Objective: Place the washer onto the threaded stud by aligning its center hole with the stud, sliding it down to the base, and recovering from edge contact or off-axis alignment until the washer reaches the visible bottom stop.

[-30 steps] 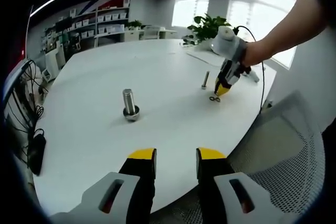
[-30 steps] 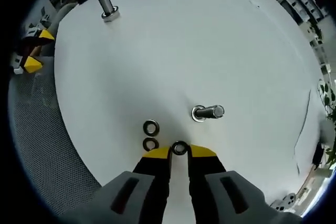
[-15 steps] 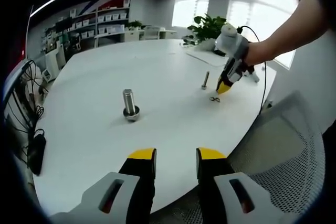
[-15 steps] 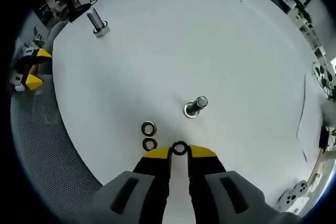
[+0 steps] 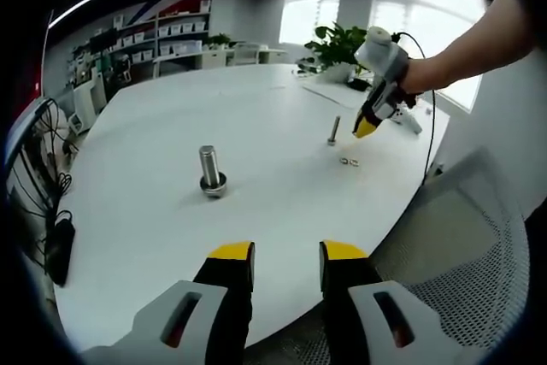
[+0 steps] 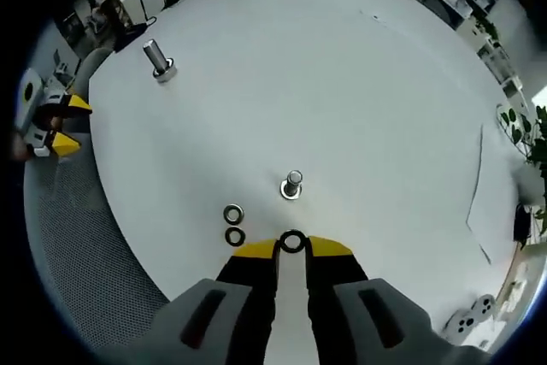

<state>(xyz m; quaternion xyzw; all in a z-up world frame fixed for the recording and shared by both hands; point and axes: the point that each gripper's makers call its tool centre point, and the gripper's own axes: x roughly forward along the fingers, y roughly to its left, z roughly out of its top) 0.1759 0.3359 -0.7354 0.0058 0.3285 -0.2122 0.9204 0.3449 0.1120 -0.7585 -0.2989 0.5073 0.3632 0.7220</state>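
Observation:
In the right gripper view my right gripper is shut on a dark washer, held between its yellow tips above the white table. A small threaded stud stands upright just beyond the held washer. Two loose washers lie left of the tips. A larger stud stands far off at upper left. In the left gripper view my left gripper is open and low over the table's near edge. The large stud stands ahead of it, and the right gripper hovers beside the small stud, the loose washers below it.
A grey mesh chair sits at the table's edge on the right of the left gripper view. A sheet of paper lies on the table's far side. Shelving and a plant stand behind. Cables hang at the left.
The right gripper has risen with the washer in its tips and now stands higher over the small stud. The left gripper has not moved.

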